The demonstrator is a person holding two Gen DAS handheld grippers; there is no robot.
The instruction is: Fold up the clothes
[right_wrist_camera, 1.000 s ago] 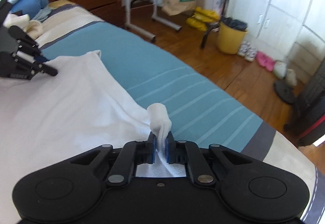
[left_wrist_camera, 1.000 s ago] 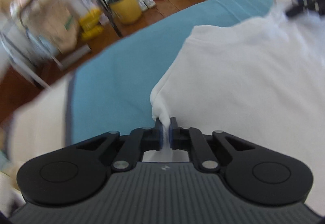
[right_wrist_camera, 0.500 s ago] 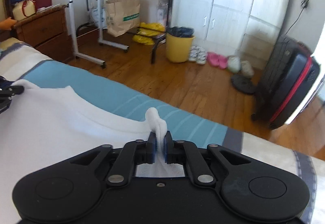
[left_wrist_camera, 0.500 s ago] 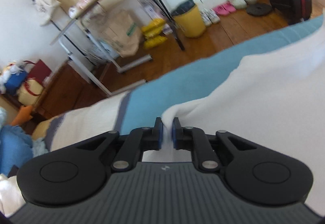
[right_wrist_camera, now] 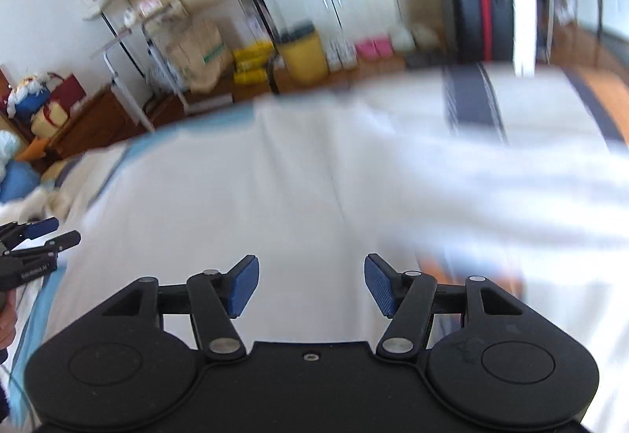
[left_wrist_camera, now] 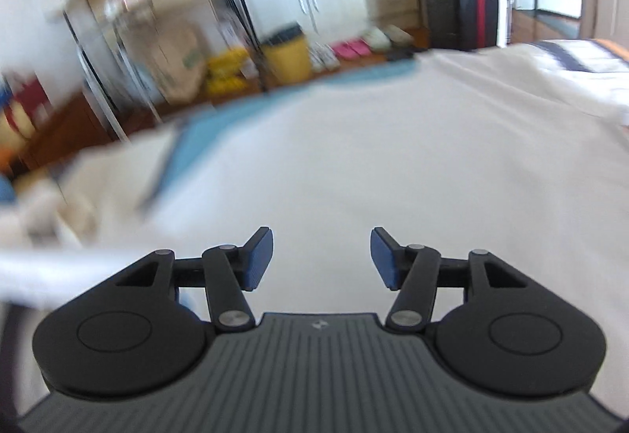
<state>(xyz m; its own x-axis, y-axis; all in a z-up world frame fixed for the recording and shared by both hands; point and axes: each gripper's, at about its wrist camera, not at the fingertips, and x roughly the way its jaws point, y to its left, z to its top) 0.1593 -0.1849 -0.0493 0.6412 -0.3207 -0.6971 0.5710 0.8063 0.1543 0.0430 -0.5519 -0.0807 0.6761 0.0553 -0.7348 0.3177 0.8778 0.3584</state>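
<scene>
Bright daylight, heavy motion blur (sharp only nearby), fisheye-curved edges.

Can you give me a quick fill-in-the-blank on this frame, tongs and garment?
1. The left tongs have just been opening; their jaws now stand ____, with nothing clamped between them.
2. The right tongs hover over a garment whose colour is ____.
3. The bin on the floor beyond the bed is coloured ____.
4. The dark suitcase carries a stripe coloured ____.

Missing words: open; white; yellow; red
</scene>
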